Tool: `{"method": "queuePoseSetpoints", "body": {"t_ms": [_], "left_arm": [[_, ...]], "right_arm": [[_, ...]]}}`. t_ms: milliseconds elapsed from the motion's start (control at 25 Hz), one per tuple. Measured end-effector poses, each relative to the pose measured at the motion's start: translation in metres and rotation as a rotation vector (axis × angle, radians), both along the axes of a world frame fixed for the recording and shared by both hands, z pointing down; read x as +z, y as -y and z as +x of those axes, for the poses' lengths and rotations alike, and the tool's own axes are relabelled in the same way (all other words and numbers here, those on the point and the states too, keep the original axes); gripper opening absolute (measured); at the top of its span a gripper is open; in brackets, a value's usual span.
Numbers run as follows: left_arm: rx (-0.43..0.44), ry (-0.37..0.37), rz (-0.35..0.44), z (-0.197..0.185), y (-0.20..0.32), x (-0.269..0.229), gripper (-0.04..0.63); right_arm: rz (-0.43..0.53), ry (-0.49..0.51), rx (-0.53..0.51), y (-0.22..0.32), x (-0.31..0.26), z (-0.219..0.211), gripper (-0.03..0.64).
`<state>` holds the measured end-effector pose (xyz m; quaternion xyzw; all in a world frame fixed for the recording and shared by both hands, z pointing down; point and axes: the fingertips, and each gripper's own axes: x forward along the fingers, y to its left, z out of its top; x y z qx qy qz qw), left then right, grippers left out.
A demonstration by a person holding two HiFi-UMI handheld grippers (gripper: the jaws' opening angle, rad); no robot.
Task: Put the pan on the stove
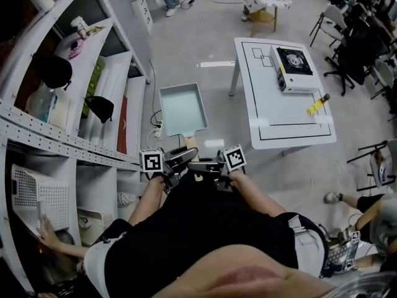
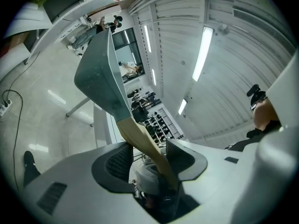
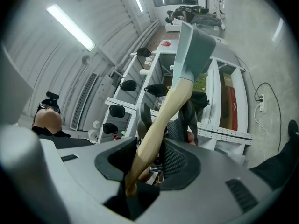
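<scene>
Pan (image 1: 183, 108) held aloft, well short of stove (image 1: 294, 63) on desk (image 1: 279, 113); left gripper (image 2: 147, 157) and right gripper (image 3: 156, 155) jaws both clamped on handle (image 1: 190, 143); carry and set-down outstanding.

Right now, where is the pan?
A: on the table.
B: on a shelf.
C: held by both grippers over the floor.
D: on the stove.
C: the left gripper and right gripper clamp the handle of the pan over the floor, left of the table with the stove.
</scene>
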<state>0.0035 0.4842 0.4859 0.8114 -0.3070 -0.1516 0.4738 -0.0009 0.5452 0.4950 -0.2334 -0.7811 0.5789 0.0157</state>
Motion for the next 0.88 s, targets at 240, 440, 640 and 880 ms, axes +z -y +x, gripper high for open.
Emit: {"method": "queuePoseSetpoints", "body": {"t_ms": [240,440,640,880], "left_arm": [[-0.008,0.005,-0.011,-0.023,0.040,0.010,0.227],[-0.006,-0.016,-0.031,-0.049,0.083,0.018,0.227],[0.002,-0.032,-0.019,-0.094,0.140,0.011,0.227],[0.010,-0.008,0.017,-0.146,0.211,-0.004,0.227]], "right_arm": [[0.014,-0.001,-0.004,0.038,0.000,-0.019,0.163],[0.012,-0.017,-0.013,0.082,0.005,-0.048,0.163],[0.034,-0.035,-0.011,0.142,0.000,-0.092,0.166],[0.059,-0.044,0.009,0.212,-0.013,-0.144,0.161]]}}
